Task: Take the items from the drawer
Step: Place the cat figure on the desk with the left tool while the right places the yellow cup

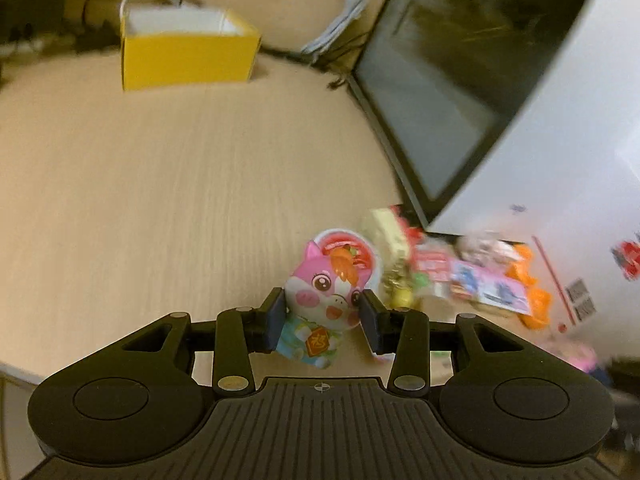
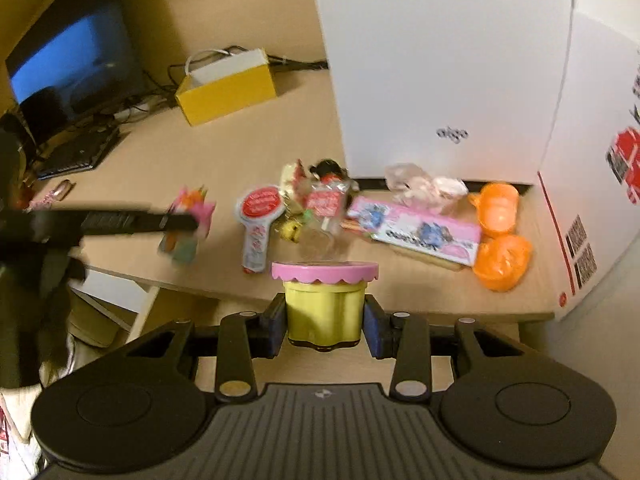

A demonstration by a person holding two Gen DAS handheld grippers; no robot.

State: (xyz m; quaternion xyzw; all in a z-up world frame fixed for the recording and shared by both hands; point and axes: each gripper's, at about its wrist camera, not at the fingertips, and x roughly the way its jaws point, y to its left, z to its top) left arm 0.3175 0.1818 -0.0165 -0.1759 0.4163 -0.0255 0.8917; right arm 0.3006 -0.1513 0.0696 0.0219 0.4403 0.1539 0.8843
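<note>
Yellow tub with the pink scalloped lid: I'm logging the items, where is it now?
In the right wrist view, the yellow tub with the pink scalloped lid sits clamped in the right hand-held gripper, at the wooden desk's near edge.

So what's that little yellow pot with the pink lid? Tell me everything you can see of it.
The yellow pot is a small round tub of shiny, plastic-looking material, capped by a flat pink lid with a scalloped edge that overhangs its rim. The lid is on. It stands upright, clamped at its sides between the two blue pads of the right gripper, held in the air in front of the wooden desk's edge. A dark band shows at its base. No label is readable.
</note>
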